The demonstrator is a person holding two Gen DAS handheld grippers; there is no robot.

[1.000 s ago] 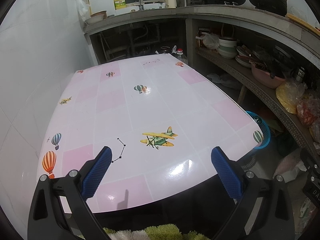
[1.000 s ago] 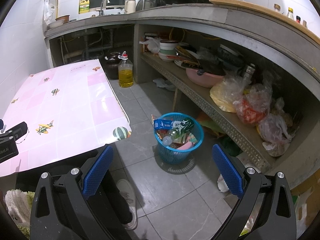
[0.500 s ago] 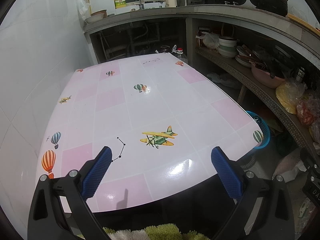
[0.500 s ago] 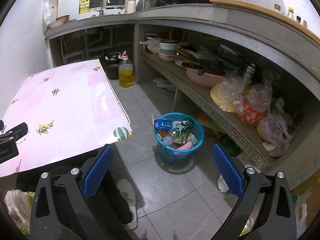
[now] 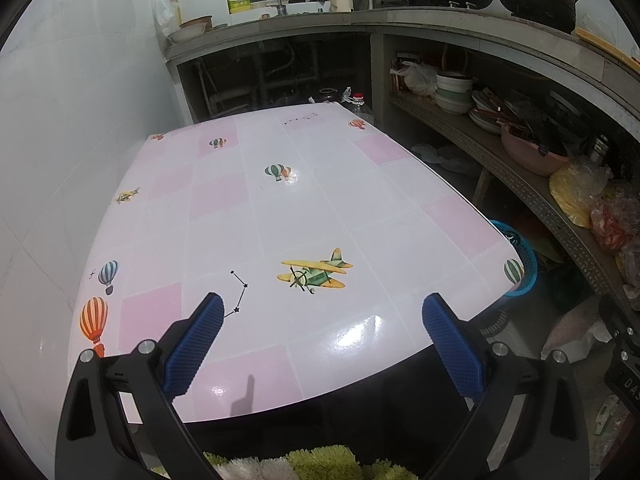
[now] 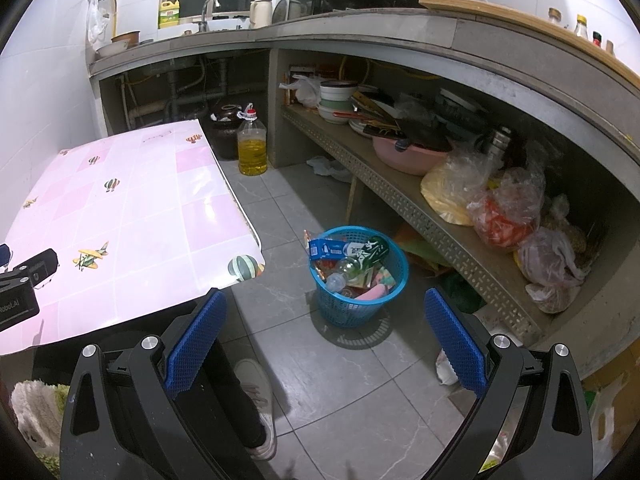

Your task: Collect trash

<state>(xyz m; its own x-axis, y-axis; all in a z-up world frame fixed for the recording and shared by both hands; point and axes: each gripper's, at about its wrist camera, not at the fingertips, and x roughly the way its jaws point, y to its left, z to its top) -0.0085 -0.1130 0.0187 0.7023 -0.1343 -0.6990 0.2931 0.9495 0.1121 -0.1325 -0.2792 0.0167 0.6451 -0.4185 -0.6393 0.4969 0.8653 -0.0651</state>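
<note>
Trash (image 6: 352,268) fills a blue basket (image 6: 394,282) on the grey floor tiles, ahead of the right gripper (image 6: 326,334) and between the lines of its two fingers.

Left wrist view: the left gripper (image 5: 324,334) is held level above the near edge of the table (image 5: 280,208), pointing along its length. Its blue-padded fingers (image 5: 196,344) are spread wide and released, with nothing between them. The printed airplane (image 5: 314,272) on the pink-checked cloth lies just ahead of the gap. Beyond the right finger, only a sliver of the blue basket (image 5: 524,256) shows past the table corner; its contents are hidden here.

Right wrist view: the right gripper is tilted down toward the floor, off the table's right side, fingers (image 6: 456,346) likewise spread and empty. This view alone shows the basket's contents: a clear plastic bottle (image 6: 346,270), a blue-labelled package (image 6: 332,247) and coloured wrappers. A yellow oil jug (image 6: 252,148) stands on the floor far ahead, left of centre. The left gripper's body (image 6: 24,284) enters at the left edge, over the table. A person's shoe (image 6: 256,404) rests on the tiles beneath the left finger.
</note>
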